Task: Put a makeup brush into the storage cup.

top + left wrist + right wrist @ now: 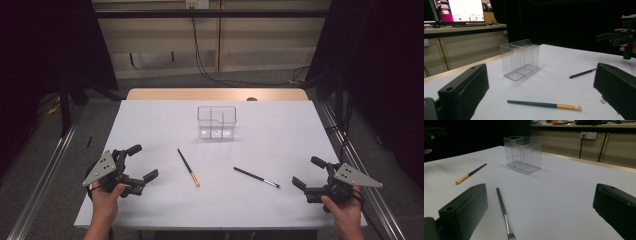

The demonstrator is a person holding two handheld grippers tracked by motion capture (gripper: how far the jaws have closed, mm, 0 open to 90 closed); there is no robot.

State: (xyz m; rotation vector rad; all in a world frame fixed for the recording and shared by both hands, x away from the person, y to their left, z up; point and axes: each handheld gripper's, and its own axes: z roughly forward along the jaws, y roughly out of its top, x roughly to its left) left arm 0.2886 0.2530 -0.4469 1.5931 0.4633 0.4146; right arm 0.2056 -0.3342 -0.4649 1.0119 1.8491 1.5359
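Observation:
A clear plastic organiser box (pixel 216 121) with compartments stands upright at the back middle of the white table (pixel 150 120); it also shows as the box (pixel 520 58) and the box (pixel 523 153). A black brush with a gold ferrule (pixel 188 167) lies left of centre, seen too as the brush (pixel 544 104) and the brush (pixel 471 174). A black brush with a silver ferrule (pixel 256 177) lies right of centre, also the brush (pixel 582 73) and the brush (pixel 504 212). My left gripper (pixel 143 162) rests open at the front left. My right gripper (pixel 306 172) rests open at the front right. Nothing is between either pair of jaws.
A wooden table edge (pixel 215 94) shows beyond the white sheet. Metal rails (pixel 45 175) run along both sides on the floor. A desk with a lit monitor (pixel 459 11) stands behind, and cables (pixel 210 70) hang down the back wall.

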